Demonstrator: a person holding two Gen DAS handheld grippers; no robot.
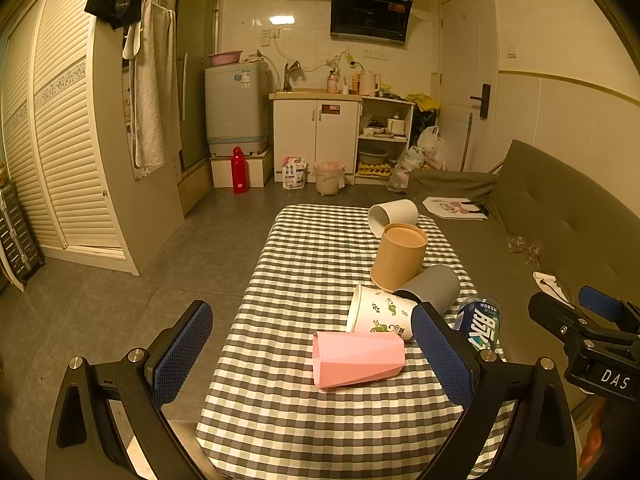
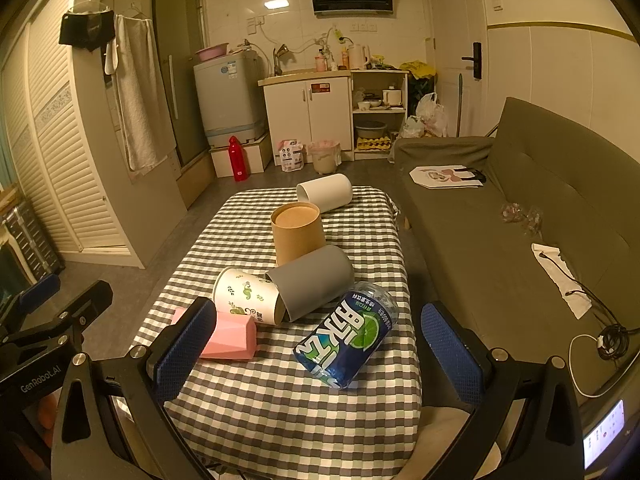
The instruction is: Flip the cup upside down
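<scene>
We see a small room in warm, yellowish light, with a bright reflection on the white tiled wall [image 1: 248,36]. The floor [image 1: 132,280] has grey tiles. On the left stands a wardrobe with slatted sliding doors [image 1: 68,128], and a towel [image 1: 152,80] hangs on its side. At the far wall we find a washing machine [image 1: 236,106], a white cabinet with a sink [image 1: 316,132] and a dark range hood [image 1: 370,12] above. A white door [image 1: 466,60] is at the right. Along the right wall stands a grey-green sofa [image 2: 520,208]. The table [image 1: 304,248] carries a checked cloth.
</scene>
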